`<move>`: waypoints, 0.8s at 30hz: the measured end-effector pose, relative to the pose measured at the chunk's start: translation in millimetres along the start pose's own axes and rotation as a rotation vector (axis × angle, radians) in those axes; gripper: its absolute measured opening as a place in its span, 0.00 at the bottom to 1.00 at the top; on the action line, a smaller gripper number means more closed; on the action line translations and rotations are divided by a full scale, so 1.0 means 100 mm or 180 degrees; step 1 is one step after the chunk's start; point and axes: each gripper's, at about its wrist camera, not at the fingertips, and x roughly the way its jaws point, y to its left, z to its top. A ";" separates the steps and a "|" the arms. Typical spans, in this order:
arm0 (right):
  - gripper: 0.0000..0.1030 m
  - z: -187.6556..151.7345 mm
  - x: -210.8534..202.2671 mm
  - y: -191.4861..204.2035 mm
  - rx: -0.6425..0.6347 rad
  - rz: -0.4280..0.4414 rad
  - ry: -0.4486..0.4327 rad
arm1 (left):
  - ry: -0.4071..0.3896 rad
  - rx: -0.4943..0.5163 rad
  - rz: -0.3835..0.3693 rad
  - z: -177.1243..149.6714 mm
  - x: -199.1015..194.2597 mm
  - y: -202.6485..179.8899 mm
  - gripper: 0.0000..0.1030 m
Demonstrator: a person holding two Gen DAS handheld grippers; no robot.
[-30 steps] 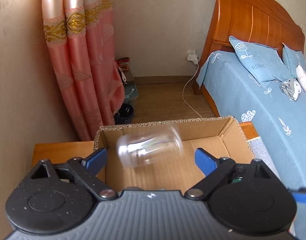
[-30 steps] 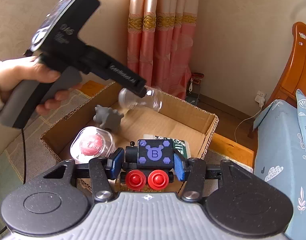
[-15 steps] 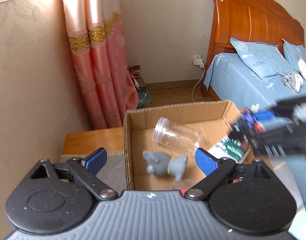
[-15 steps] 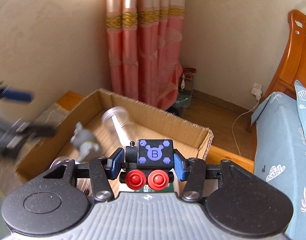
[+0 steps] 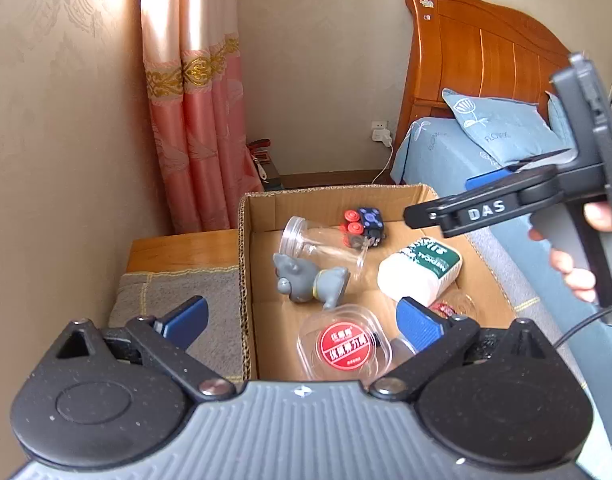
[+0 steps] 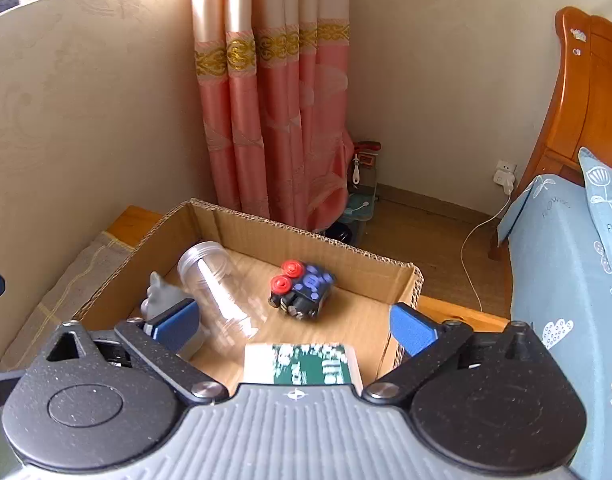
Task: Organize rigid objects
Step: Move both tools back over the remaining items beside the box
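Observation:
An open cardboard box (image 5: 245, 264) (image 6: 306, 236) holds several objects. A black toy cube with red buttons (image 5: 362, 222) (image 6: 301, 290) lies near the far wall. A clear plastic jar (image 5: 326, 246) (image 6: 217, 292) lies on its side beside it. A grey toy figure (image 5: 310, 280) (image 6: 161, 294), a white and green packet (image 5: 420, 270) (image 6: 306, 364) and a clear container with a red label (image 5: 346, 346) lie nearer. My left gripper (image 5: 301, 318) is open and empty above the box's near end. My right gripper (image 6: 293, 326) is open and empty above the box.
The box stands on a wooden bench (image 5: 177, 248) with a grey mat (image 5: 177, 300). A bed with blue bedding (image 6: 566, 264) is at the right. A pink curtain (image 6: 273, 120) hangs at the back. A white cable (image 6: 478, 236) runs across the floor.
My right gripper opened and the black toy cube dropped into the box. The clear jar fell from my left gripper into the box, and the left gripper drew back.

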 end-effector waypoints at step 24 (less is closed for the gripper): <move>1.00 -1.44 -0.79 0.38 0.0201 -0.0145 -0.0136 | -0.0012 -0.0466 -0.0123 -0.93 -0.30 -0.23 0.97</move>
